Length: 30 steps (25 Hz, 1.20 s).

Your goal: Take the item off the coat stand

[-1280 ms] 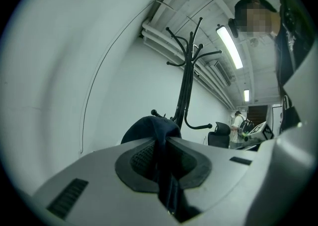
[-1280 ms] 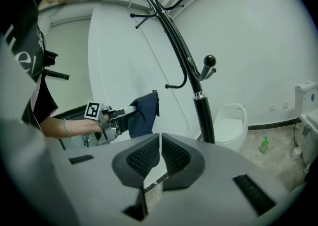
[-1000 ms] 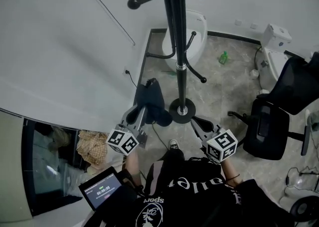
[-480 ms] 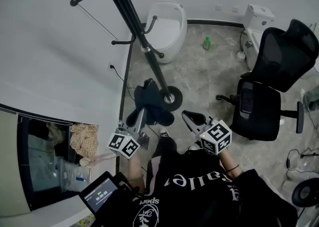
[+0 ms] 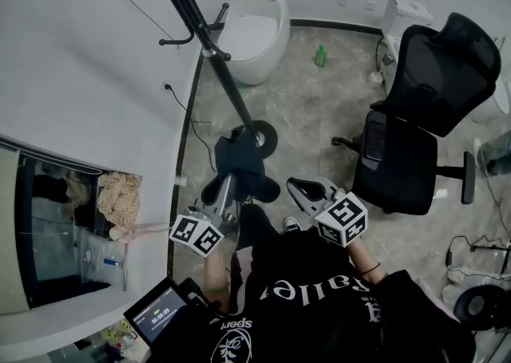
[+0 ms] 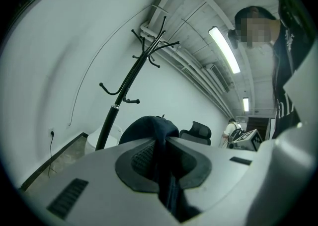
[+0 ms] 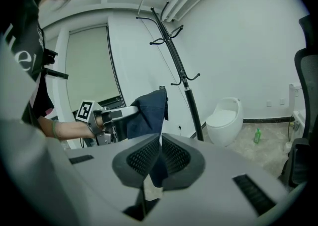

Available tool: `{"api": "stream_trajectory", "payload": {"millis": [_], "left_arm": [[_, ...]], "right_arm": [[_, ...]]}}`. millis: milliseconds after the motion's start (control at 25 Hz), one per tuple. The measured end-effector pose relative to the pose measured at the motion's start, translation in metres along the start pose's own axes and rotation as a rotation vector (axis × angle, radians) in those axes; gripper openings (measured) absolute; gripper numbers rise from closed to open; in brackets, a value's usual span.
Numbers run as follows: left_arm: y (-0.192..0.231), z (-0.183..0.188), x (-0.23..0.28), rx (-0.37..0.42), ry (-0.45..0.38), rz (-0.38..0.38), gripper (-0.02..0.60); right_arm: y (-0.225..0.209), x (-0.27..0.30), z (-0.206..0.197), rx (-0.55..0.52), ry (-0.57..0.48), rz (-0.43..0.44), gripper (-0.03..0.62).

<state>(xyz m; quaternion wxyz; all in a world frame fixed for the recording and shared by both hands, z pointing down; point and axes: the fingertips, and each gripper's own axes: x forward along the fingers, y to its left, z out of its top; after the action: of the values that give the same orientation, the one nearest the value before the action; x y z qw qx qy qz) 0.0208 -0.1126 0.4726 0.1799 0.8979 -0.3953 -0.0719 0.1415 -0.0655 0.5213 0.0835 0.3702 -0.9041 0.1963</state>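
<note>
While clamping the garment (image 5: 239, 163) in the left gripper (image 6: 160, 143), with the right gripper (image 7: 160, 139) closed empty, pinches just one fold; could slip free if jolted.

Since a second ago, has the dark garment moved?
Yes. The dark garment, beside the coat stand base before, now hangs on its near side, farther from the wall.

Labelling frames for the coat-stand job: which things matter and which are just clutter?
Job: garment, clamped in the left gripper; coat stand.
Clutter: chair; green bottle.
</note>
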Motion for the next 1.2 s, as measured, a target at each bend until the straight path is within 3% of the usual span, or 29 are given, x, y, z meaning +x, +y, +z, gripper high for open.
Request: {"api": "stream_trajectory", "payload": {"millis": [720, 840, 1040, 1200], "left_arm": [[-0.05, -0.012, -0.046, 0.026, 0.045, -0.01, 0.038], [-0.045, -0.018, -0.064, 0.017, 0.026, -0.031, 0.038], [-0.049, -0.019, -0.101, 0.034, 0.069, -0.047, 0.038], [-0.048, -0.018, -0.139, 0.031, 0.074, -0.029, 0.038]], "right_arm": [[0.036, -0.011, -0.009, -0.002, -0.007, 0.041, 0.023], [0.053, -0.004, -0.009, -0.012, -0.003, 0.047, 0.023], [0.094, 0.003, -0.017, -0.01, 0.004, 0.047, 0.023], [0.132, 0.007, -0.031, -0.019, 0.022, 0.057, 0.023]]}}
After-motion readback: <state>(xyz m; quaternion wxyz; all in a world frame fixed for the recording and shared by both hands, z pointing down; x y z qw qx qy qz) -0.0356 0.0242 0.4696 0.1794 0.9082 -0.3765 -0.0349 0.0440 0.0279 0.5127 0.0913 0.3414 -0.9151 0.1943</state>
